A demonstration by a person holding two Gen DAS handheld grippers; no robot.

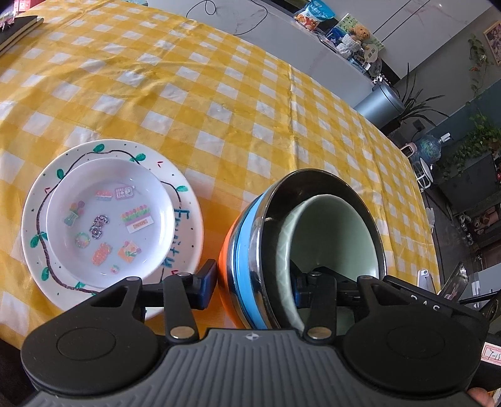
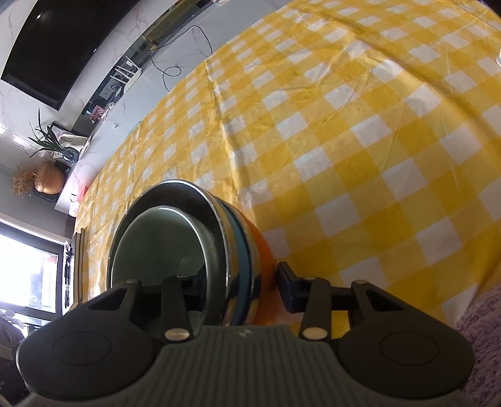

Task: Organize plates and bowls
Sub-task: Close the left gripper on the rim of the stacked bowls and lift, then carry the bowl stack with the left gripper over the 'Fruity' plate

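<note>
my left claw (image 1: 255, 286) and my right claw (image 2: 238, 283) each clamp opposite sides of a steel bowl (image 1: 247, 250) with orange and blue bands, one finger inside and one outside the wall. a pale green bowl (image 1: 332, 231) nests inside it, above a yellow checked cloth (image 1: 219, 94). to the left, a small white dish (image 1: 109, 219) sits on a painted plate (image 1: 184, 219).

A yellow checked cloth (image 1: 238, 103) covers the bench; a teddy (image 1: 359, 32), snack bag (image 1: 314, 14), TV (image 2: 59, 40) and plants (image 2: 47, 141) stand beyond
</note>
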